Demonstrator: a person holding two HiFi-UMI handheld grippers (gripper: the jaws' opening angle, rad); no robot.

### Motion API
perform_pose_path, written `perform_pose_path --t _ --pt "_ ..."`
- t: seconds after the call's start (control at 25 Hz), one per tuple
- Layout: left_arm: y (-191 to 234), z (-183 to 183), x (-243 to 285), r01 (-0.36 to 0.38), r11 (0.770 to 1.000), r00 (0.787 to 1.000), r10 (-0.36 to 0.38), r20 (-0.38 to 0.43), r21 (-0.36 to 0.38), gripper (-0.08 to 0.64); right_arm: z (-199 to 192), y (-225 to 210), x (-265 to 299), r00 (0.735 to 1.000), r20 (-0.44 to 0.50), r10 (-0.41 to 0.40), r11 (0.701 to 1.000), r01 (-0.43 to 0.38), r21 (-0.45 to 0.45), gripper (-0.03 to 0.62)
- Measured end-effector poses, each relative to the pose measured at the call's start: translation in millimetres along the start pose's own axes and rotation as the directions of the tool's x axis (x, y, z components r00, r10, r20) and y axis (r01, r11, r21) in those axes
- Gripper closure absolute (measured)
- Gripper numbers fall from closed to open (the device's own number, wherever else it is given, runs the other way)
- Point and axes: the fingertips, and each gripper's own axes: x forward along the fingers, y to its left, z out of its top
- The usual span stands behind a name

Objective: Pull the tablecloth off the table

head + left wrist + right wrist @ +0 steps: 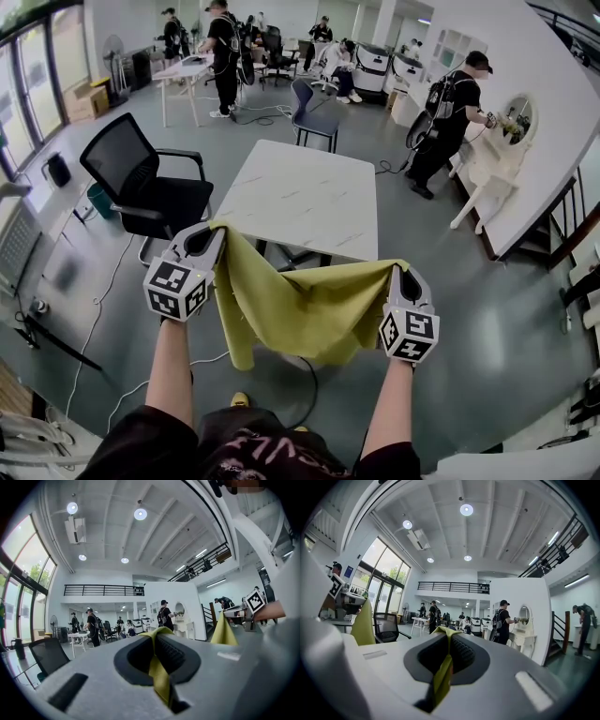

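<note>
The fingers [177,654] of the left gripper [157,638] are pressed together on a yellow-green fold of the tablecloth [160,677], which runs up between the ribbed pads. The right gripper [446,637] pinches another corner the same way, its fingers [461,654] closed on the cloth. From the head view both grippers point level and away from the person, the left gripper [210,236] a little higher than the right gripper [405,275], marker cubes facing back and bare forearms stretched forward side by side. The tablecloth [300,309] sags in a loose swag between them, off the white worktop [300,187] and in front of its near edge; whether it brushes that edge cannot be told. The hands themselves are hidden behind the cubes, and the cloth covers part of the worktop's legs. A teal bin [98,200] stands by the black office chair [150,183], its inside not visible.
</note>
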Motion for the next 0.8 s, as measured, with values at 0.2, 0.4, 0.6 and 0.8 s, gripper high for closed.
perform_pose_path --t 0.2,0.4,0.6,0.8 --pt "-2 -3 -2 0.007 1.0 1.0 -0.007 0.002 -0.001 0.555 -2 -2 -4 1.0 -0.003 -0.015 1.0 0.015 0.0 0.578" --pt "1 -9 -3 0.01 1.0 1.0 -0.01 -0.013 -0.009 0.555 -7 -1 -5 1.0 -0.011 -0.013 1.0 0.013 0.003 0.578" --pt "2 -13 -1 0.011 1.0 1.0 -0.012 -0.015 -0.021 0.555 -10 -2 -4 1.0 -0.01 -0.013 1.0 0.013 0.0 0.578" --pt "3 -15 1 0.017 1.0 1.0 -0.017 -0.016 -0.011 0.555 -15 -3 -3 1.0 -0.017 -0.02 1.0 0.02 0.0 0.578"
